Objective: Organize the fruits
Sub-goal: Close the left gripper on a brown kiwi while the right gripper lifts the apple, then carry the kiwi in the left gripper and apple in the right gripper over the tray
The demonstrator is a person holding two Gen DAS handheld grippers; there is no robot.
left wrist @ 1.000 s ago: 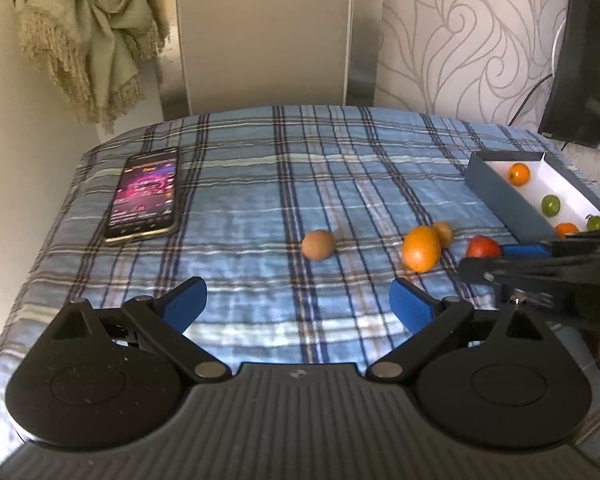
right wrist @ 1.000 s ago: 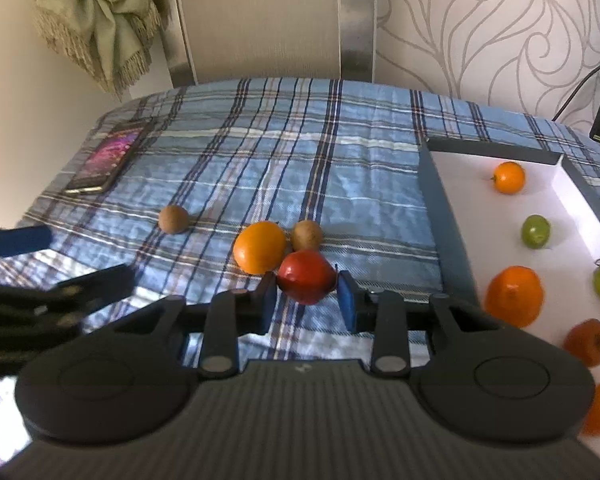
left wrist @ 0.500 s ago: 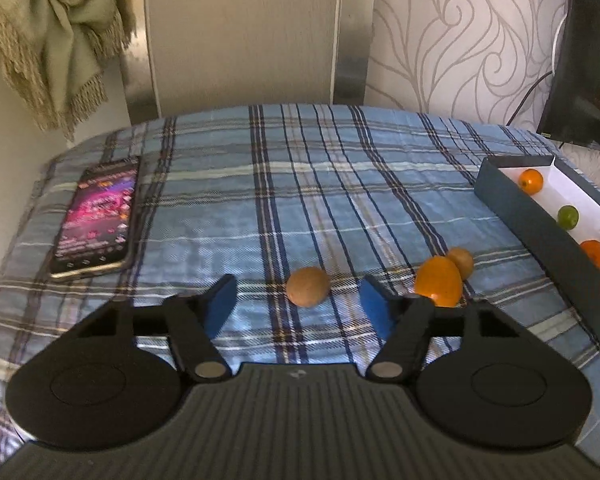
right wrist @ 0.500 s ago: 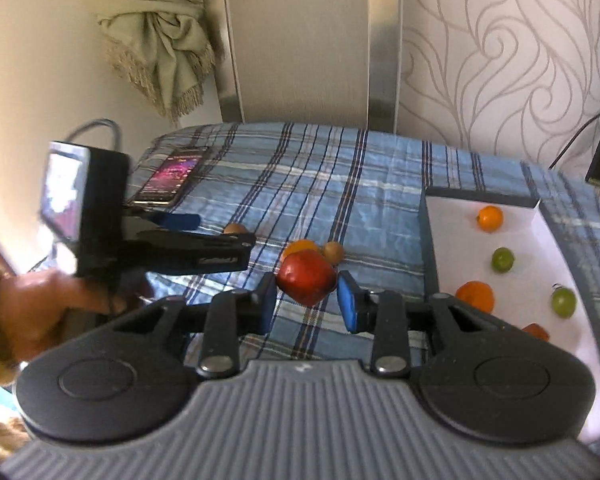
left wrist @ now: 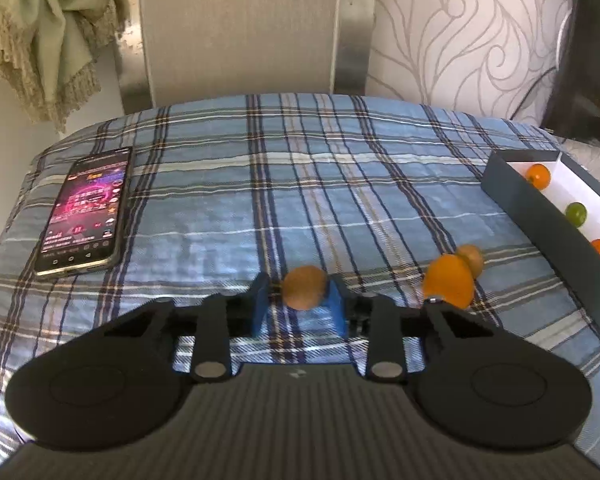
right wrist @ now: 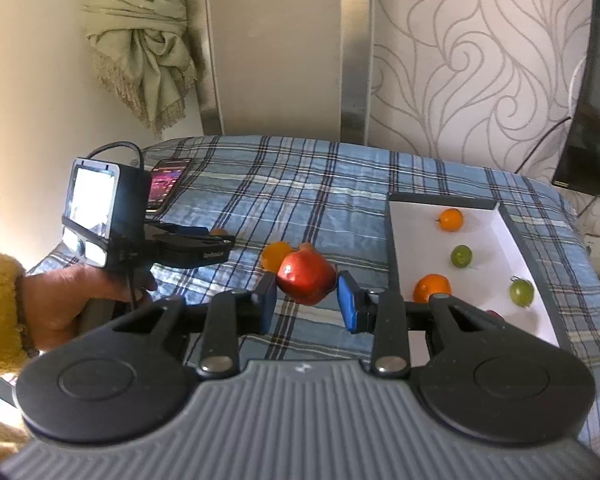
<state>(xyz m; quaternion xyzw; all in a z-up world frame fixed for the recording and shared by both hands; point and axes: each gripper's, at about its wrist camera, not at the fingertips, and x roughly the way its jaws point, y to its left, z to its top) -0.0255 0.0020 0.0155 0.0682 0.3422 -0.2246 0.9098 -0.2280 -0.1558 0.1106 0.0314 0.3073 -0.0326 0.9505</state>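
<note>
Nearest me, my left gripper (left wrist: 303,300) has just been closing, and its blue pads now press both sides of a small brown fruit (left wrist: 304,287) that sits on the checked blue cloth (left wrist: 300,200). My right gripper (right wrist: 307,295) is clamped narrow on a red fruit (right wrist: 307,277), carried clear above the cloth. In the right wrist view a hand (right wrist: 66,304) in a yellow sleeve holds the left gripper's handle, its little screen glaring white. Just right of the left gripper lies an orange (left wrist: 449,280), touching a second brown fruit (left wrist: 471,258) that it partly hides. Further right stands the dark box (right wrist: 532,264) with its white floor, holding a large orange (right wrist: 432,287), two green fruits (right wrist: 461,256) and a small orange (right wrist: 451,219) at the far end; something red near its close corner is cut off by my right gripper's arm and I cannot make it out. Out on the left of the cloth lies a phone (left wrist: 85,214), screen lit. Beyond hang a fringed green cloth (left wrist: 48,36) and swirl-patterned wallpaper (left wrist: 460,40).
</note>
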